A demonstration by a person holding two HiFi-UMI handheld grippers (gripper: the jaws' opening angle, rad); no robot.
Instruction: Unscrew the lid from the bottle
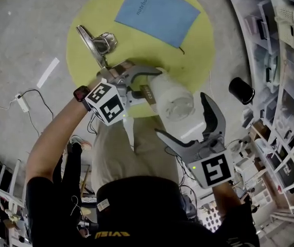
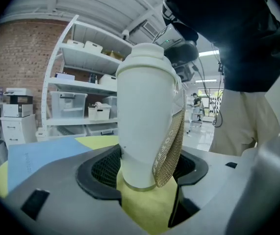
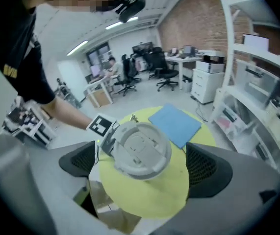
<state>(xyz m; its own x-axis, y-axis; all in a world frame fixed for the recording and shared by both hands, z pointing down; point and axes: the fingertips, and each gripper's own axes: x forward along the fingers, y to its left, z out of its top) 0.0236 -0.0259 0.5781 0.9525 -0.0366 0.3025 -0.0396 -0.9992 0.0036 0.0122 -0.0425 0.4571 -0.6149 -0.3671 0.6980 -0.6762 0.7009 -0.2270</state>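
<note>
The left claw (image 2: 144, 173) squeezes the white bottle (image 2: 144, 106) low down and holds it upright over the yellow tabletop (image 1: 198, 50). The right claw (image 3: 142, 165) hangs wide open around the lid (image 3: 139, 148), with a gap on each side, so it holds nothing. The lid looks still on. This looks like the twisting step: next, the right claw needs to shut on the lid and turn it.

A white bottle (image 1: 168, 94) with a tan woven strap (image 2: 171, 146) is being held near its bottom by the left gripper (image 2: 144, 177), above the yellow table (image 1: 195, 60). Its round white lid (image 3: 140, 151) is being kept on top, closed.
</note>
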